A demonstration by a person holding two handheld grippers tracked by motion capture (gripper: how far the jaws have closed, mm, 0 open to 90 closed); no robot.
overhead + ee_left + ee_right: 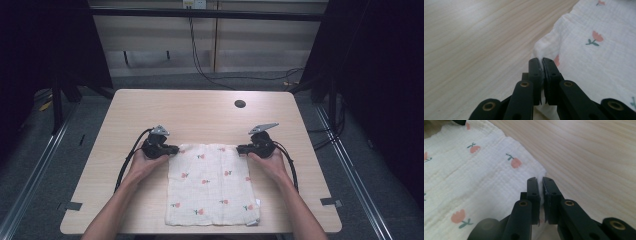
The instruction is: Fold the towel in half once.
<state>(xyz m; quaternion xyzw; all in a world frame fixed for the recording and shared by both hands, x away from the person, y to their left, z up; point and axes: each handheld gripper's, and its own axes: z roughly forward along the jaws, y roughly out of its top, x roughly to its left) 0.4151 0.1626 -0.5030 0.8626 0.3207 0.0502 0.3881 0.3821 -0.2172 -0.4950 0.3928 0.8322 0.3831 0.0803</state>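
Note:
A white cloth (212, 185) printed with small red flowers lies flat on the wooden table (200, 112), near the front edge. My left gripper (175, 149) is shut on the cloth's far left corner. In the left gripper view the black jaws (541, 60) pinch a raised fold of the cloth (594, 50). My right gripper (240, 148) is shut on the far right corner. In the right gripper view its jaws (541, 180) clamp the edge of the cloth (474, 177). A hand holds each gripper.
A dark round hole (240, 104) sits in the table's far right part. Cables (125, 167) trail from both grippers toward the front. Bare tabletop stretches beyond the cloth. Black tape marks (331, 202) sit at the table's front corners.

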